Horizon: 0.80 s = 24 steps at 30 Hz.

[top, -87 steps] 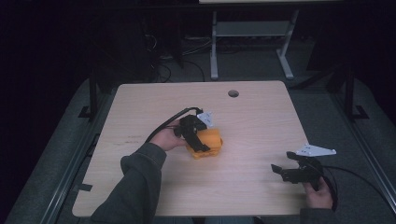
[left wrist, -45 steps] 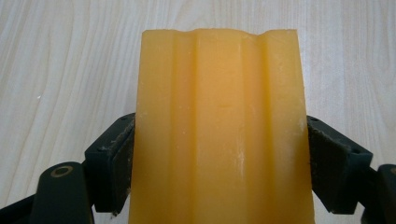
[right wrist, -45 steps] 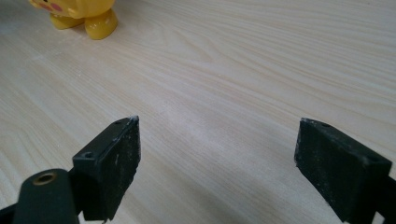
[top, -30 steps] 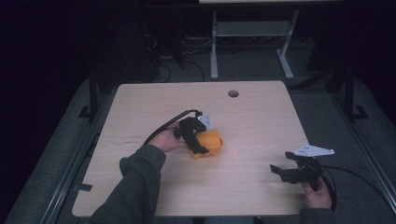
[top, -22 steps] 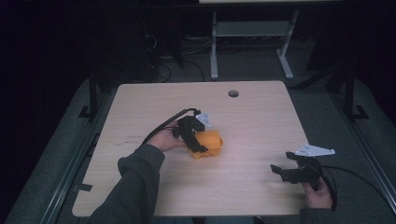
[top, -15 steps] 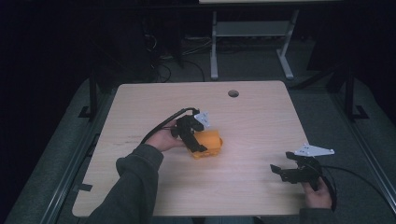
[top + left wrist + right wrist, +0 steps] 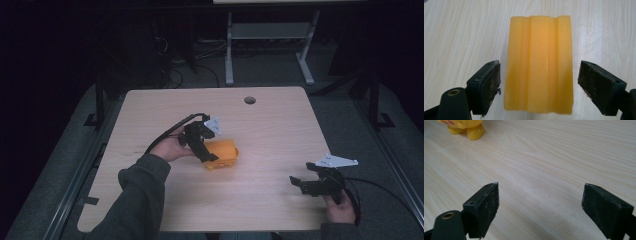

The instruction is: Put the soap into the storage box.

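Note:
An orange-yellow ridged block-shaped object lies on the wooden table left of centre. In the left gripper view the object sits between my left gripper's two black pads, with a narrow gap on each side, so that gripper is open around it. From above, the left gripper rests at the object's left side, held by a hand. My right gripper hovers open near the table's front right, nothing between its pads. The object's yellow lower part shows far off in the right gripper view.
A round cable hole sits near the table's far edge. Black cables trail from both grippers. A metal stand is on the floor behind the table, and dark frames flank both sides.
The left gripper's top plate has drifted slightly left over the object. The object and the right gripper have stayed where they were.

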Motion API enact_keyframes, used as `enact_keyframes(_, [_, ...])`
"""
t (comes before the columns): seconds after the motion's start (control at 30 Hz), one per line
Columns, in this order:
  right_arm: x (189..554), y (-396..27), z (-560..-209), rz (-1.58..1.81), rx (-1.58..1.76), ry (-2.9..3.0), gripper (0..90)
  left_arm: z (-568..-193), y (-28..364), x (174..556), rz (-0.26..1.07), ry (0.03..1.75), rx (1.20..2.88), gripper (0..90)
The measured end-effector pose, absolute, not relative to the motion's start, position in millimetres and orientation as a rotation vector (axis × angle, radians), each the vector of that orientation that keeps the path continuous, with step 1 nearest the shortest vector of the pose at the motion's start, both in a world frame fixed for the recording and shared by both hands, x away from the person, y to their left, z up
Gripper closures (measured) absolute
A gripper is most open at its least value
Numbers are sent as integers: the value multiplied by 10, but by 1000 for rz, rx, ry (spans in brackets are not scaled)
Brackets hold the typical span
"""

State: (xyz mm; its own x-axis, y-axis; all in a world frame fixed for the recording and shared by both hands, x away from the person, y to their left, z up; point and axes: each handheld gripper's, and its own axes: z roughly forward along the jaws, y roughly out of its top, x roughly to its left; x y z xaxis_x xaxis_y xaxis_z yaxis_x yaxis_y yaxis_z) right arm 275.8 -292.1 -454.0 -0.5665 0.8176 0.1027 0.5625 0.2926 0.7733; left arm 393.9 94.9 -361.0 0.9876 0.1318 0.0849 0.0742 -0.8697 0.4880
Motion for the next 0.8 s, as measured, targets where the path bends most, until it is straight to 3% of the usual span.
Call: enact_keyframes(0.8, [2759,-2895,-4544,1127,1243,2263,140,-3517,1315,3722,168,197,2597,176])
